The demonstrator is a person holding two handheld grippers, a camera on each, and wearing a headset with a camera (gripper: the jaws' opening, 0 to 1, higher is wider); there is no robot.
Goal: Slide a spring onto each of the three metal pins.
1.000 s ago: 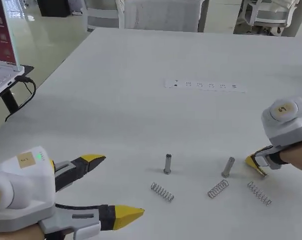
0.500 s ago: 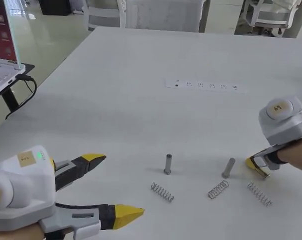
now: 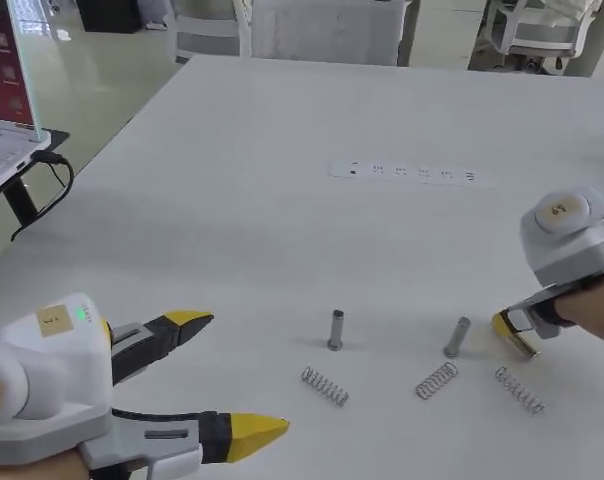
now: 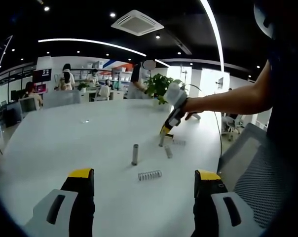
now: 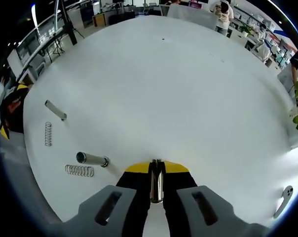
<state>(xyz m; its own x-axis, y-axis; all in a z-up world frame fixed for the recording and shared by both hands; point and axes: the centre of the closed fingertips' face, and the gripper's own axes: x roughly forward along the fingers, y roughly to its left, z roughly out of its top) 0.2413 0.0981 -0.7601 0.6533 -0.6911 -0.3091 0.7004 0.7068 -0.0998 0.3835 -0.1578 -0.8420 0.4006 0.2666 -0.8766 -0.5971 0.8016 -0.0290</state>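
Barely any change from 1 s ago: right gripper [image 3: 514, 335] body shifted a touch, tip in the same spot; parts unmoved. Its jaws are clamped on the third pin [image 5: 156, 181], low by the worktop [image 3: 282, 200]. Left gripper [image 3: 227, 375] jaws spread wide, empty, at 9 o'clock. Left pin [image 3: 336, 328] and right pin [image 3: 456, 337] stand upright; left spring [image 3: 324, 384], middle spring [image 3: 437, 379] and right spring [image 3: 519, 389] lie loose at 6 o'clock of them.
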